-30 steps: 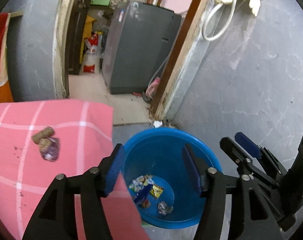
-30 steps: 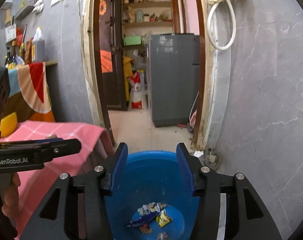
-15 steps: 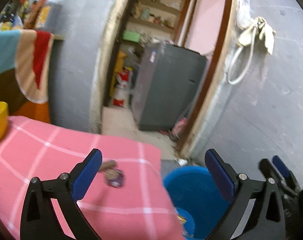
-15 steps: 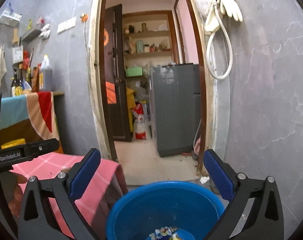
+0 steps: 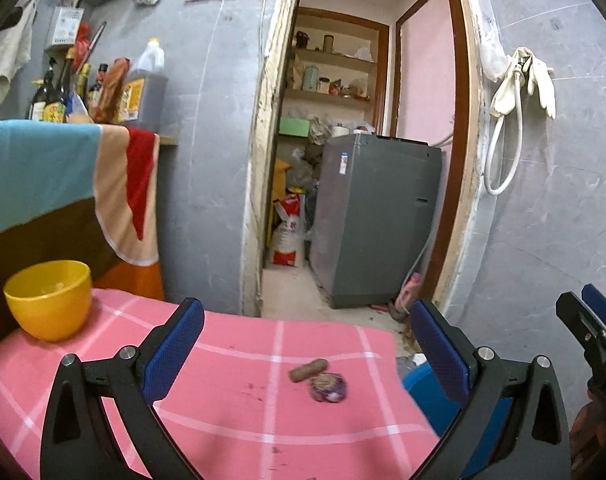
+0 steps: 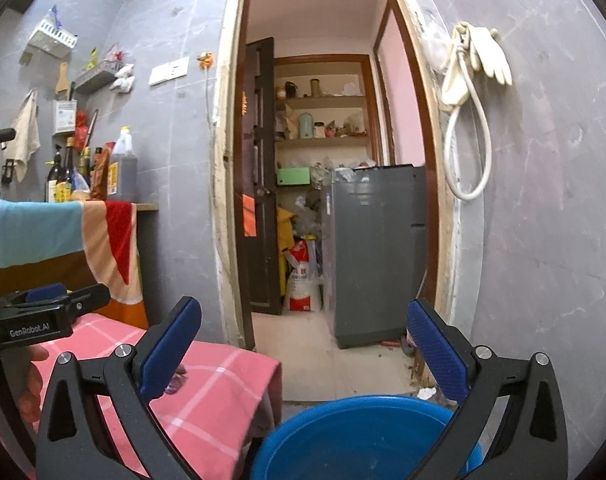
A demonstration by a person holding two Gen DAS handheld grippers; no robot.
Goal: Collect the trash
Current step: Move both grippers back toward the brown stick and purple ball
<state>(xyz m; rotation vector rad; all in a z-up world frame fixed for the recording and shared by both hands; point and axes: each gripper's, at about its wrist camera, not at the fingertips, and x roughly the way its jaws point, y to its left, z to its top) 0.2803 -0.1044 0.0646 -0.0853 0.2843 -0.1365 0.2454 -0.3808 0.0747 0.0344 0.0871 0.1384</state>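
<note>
A crumpled purple wrapper (image 5: 327,387) and a brown cork-like piece (image 5: 307,370) lie side by side on the pink checked tablecloth (image 5: 231,412), near its right edge. My left gripper (image 5: 307,354) hovers open over the table, the two scraps between and just ahead of its fingers. The blue bucket (image 6: 355,436) stands on the floor right of the table; its inside is hidden. My right gripper (image 6: 303,344) is open and empty above the bucket. Part of the purple wrapper (image 6: 175,384) shows behind its left finger.
A yellow bowl (image 5: 49,298) sits at the table's far left. Behind is a counter with a striped cloth (image 5: 63,184) and bottles. An open doorway leads to a grey appliance (image 5: 375,220). A grey wall with a hanging hose (image 6: 469,140) is on the right. A hand (image 6: 27,384) holds the left gripper.
Both grippers rose from over the bucket and opened wide. The left one swung left to face the table and the two scraps; the bucket's trash has dropped out of sight.
</note>
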